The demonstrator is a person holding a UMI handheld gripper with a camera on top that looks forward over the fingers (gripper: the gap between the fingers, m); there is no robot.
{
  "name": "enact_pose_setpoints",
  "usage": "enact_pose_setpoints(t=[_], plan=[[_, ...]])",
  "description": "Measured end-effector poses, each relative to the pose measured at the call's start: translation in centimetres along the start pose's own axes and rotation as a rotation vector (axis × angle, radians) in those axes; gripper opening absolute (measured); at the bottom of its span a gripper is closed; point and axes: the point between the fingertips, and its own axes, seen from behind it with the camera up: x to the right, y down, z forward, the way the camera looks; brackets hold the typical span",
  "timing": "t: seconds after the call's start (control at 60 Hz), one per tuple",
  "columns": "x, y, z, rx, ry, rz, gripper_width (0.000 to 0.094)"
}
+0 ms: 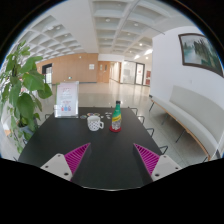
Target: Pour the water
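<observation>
Approach beginning: the gripper is hovering wide open and empty, needing to advance toward the green red-capped bottle beside the white mug.

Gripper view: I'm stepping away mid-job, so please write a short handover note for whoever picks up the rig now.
Gripper: jaws open, holding nothing, hovering over the near part of the dark table.
Bottle: green, red label, upright near the table's far edge, well beyond the jaws.
Mug: white, upright, just beside the bottle, apart from it.
Also there: a sign stand at the far edge and a plant beside the table.
Done: nothing visible; bottle not grasped.
Left: reach the bottle, grip it, pour into the mug.
</observation>
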Motion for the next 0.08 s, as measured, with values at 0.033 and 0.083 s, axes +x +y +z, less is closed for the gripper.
enact_pose_setpoints(t=[0.033,0.083], plan=[[-0.01,-0.11,-0.03,0.001,0.002,-0.003,0.0861],[0.04,-0.18,-0.03,0.003,0.006,-0.004,0.0861]])
